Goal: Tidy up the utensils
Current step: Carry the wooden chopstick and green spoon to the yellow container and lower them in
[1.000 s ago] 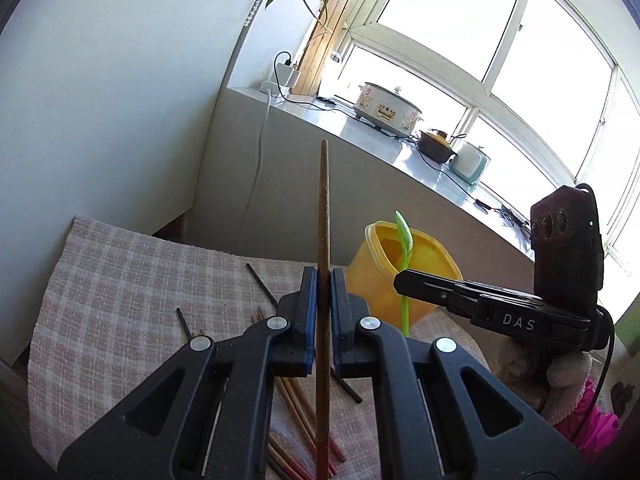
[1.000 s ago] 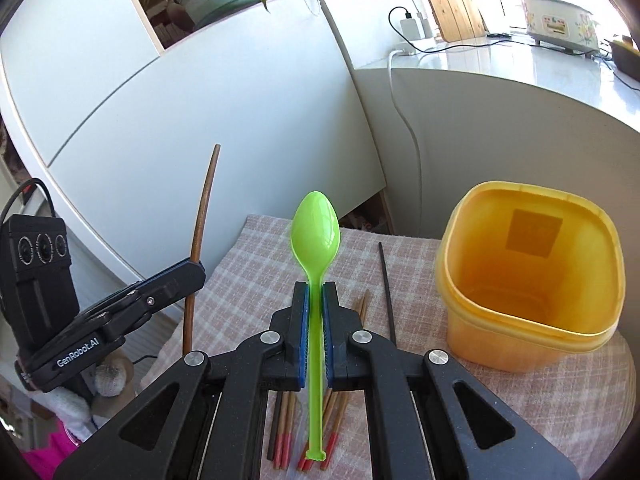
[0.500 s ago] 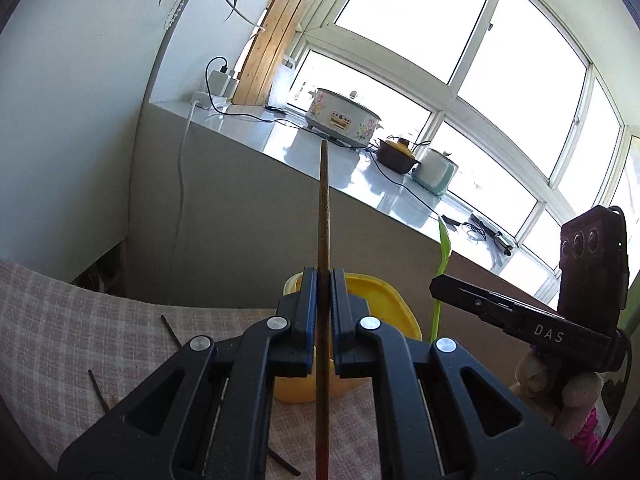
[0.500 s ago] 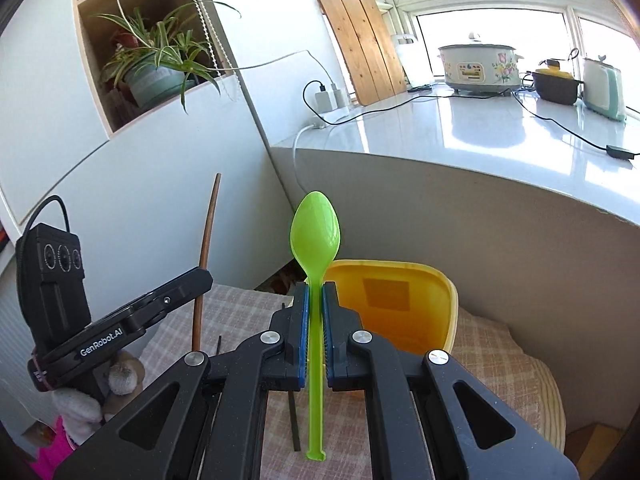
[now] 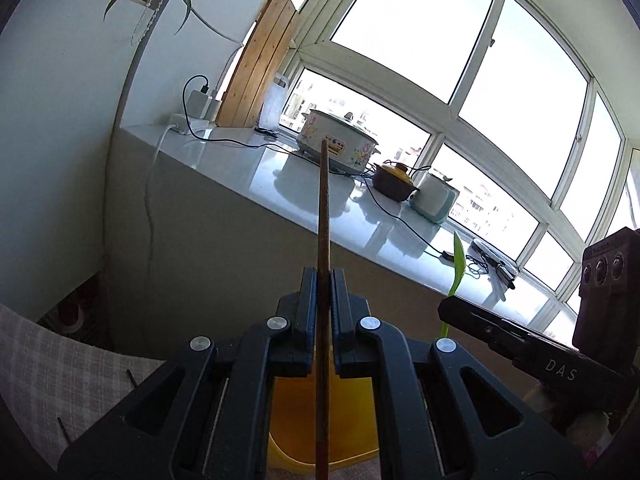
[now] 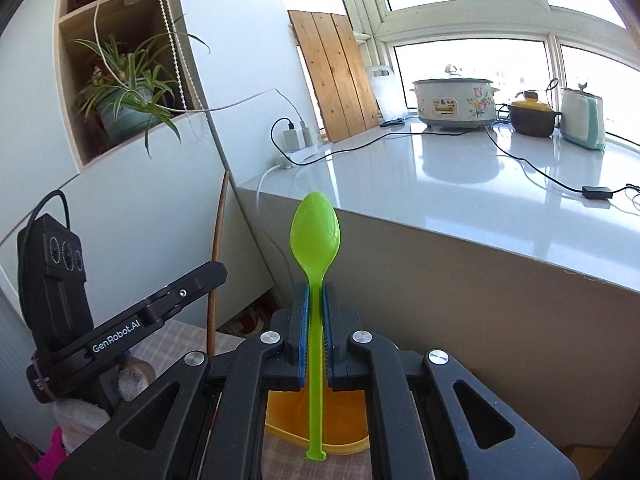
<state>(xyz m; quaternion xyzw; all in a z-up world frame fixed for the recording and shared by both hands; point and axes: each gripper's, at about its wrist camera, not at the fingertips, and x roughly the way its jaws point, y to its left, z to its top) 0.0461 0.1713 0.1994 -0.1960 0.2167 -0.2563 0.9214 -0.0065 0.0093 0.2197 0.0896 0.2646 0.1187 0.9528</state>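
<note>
**Both tongs raised over the yellow tub, each clamped on a utensil**

Left tongs point up toward the window, their pads clenched on a brown chopstick that stands upright between them. Below the fingers lies the yellow tub, on a checked cloth where a dark stick lies. The right tongs appear at the right edge, level and side-on, with the green spoon rising from them.

From the right wrist, the right tongs are tilted up too, gripping the green spoon by its handle, bowl uppermost. Its handle end hangs over the yellow tub. The left tongs sit alongside at the left, angled upward, holding the chopstick upright.
</note>
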